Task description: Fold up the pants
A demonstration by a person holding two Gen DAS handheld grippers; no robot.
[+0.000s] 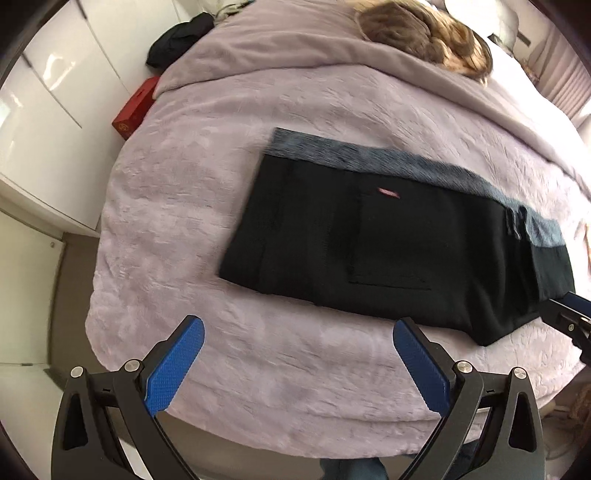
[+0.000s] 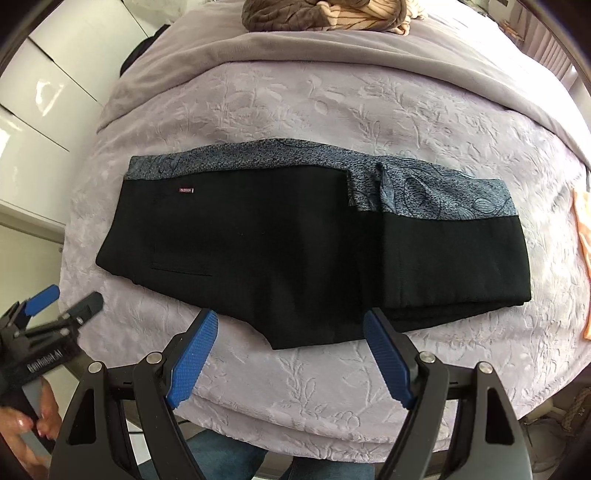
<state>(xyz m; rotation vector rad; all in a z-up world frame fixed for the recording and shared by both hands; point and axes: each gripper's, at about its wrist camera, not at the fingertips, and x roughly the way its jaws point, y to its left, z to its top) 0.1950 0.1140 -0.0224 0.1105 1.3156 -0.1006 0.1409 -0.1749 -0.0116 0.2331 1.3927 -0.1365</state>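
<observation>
Black pants (image 1: 388, 251) with a blue-grey patterned waistband lie folded flat on the lilac bedspread (image 1: 258, 147). They also show in the right wrist view (image 2: 295, 243), with a small red label near the waistband. My left gripper (image 1: 299, 328) is open and empty, held above the bed just in front of the pants' near edge. My right gripper (image 2: 291, 321) is open and empty, its fingertips (image 2: 373, 325) over the pants' near edge. The left gripper also shows at the left of the right wrist view (image 2: 70, 299).
A brown patterned cloth heap (image 2: 325, 14) lies at the bed's far end. A red box (image 1: 135, 109) and dark clothing (image 1: 177, 37) sit left of the bed by white cabinets (image 1: 44, 122). An orange cloth (image 2: 583, 240) lies at the right edge.
</observation>
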